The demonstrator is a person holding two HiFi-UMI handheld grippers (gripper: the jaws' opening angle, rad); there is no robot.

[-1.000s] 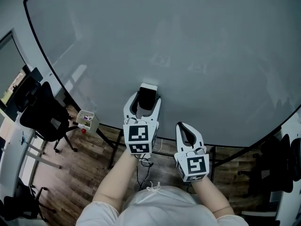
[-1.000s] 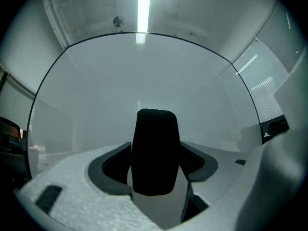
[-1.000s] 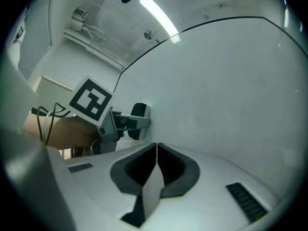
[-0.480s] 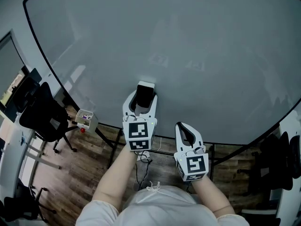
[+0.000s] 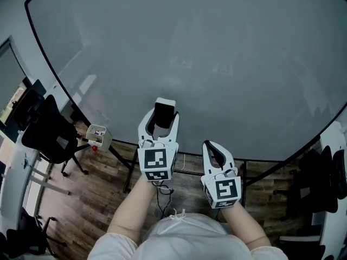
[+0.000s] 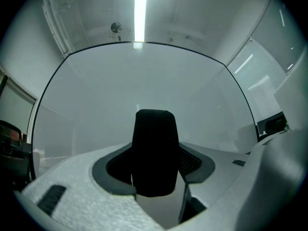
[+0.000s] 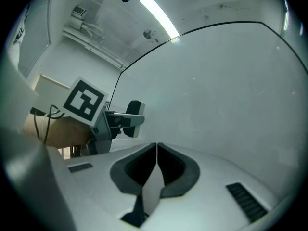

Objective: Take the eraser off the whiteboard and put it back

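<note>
**Colours at the whiteboard: pale grey, black and white are dominating.**
The whiteboard (image 5: 217,47) is showing a pale grey face inside a thin black frame. The eraser (image 5: 164,114) is presenting black felt against a white back. The left tongs (image 5: 161,118) and right tongs (image 5: 210,147) are wearing white shells and black-and-white square markers. The floor (image 5: 97,199) is running in brown wood planks, and the chair (image 5: 46,129) is standing black.

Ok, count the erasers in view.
1: the eraser sits between the left gripper's jaws, which have just been closing onto it, in front of the whiteboard. No other shows.
</note>
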